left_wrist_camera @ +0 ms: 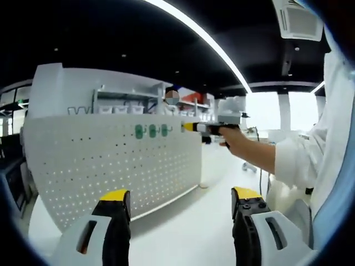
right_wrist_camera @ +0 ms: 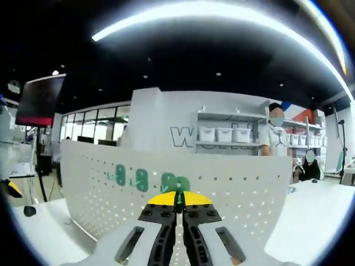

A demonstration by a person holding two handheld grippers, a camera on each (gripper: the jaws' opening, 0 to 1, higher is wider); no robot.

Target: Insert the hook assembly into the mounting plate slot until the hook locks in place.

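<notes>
Right gripper [right_wrist_camera: 178,202], arm extended level, is holding its fingers clenched on a green hook [right_wrist_camera: 178,195] at the perforated mounting plate [right_wrist_camera: 233,194]. Left gripper [left_wrist_camera: 180,202] is hovering back, fingers released.

Background stuff: white shelving [right_wrist_camera: 230,130] at about 1 o'clock in the right gripper view, with a row of white bins [right_wrist_camera: 224,134] on it, and a person in white [right_wrist_camera: 275,138] standing beside it. Dark monitor [right_wrist_camera: 40,100] at 9 o'clock. In the left gripper view, ceiling light strip [left_wrist_camera: 205,41] at 12, AC vent [left_wrist_camera: 299,21] at 2.
</notes>
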